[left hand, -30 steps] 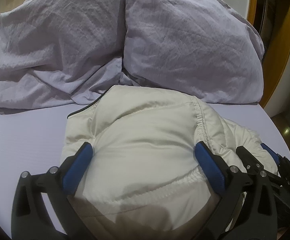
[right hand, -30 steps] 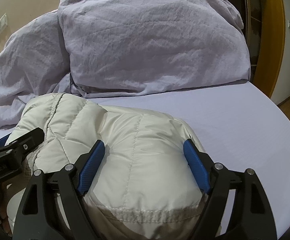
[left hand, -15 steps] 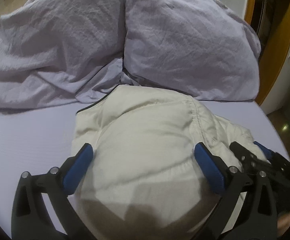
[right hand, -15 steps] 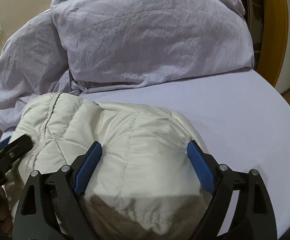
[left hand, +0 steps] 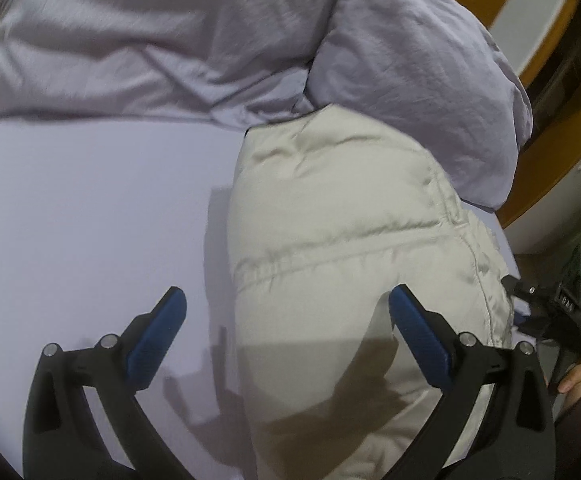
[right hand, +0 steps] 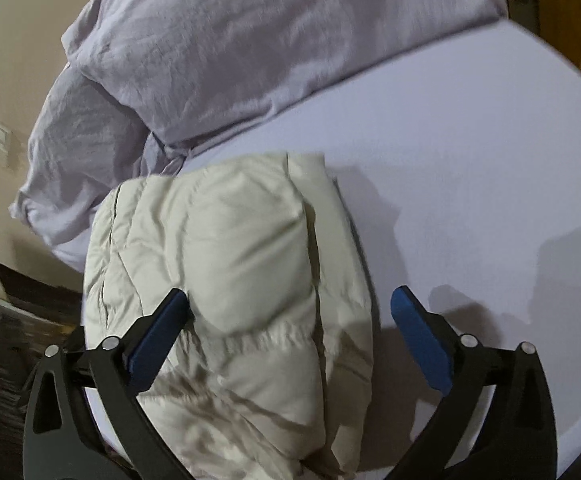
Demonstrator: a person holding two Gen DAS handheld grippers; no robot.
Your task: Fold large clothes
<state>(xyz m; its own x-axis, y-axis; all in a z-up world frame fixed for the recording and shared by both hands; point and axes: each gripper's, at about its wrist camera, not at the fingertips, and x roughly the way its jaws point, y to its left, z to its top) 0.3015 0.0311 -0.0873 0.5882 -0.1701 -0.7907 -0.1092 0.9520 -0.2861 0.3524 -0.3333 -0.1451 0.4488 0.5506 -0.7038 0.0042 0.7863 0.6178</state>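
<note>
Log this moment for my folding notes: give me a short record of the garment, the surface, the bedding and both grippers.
garment: cream puffer jacket, folded into a bundle
surface: lilac bed sheet
bedding: rumpled lilac pillows behind the jacket
left gripper: open, jacket under its right finger only
right gripper: jaws opening, jacket between them but not pinched

A: What is the puffer jacket like?
B: Cream quilted cloth, faintly glossy.
A: And around it?
B: Smooth matt lilac bedsheet, crinkled cloth pillows, and glossy wood door frame.
</note>
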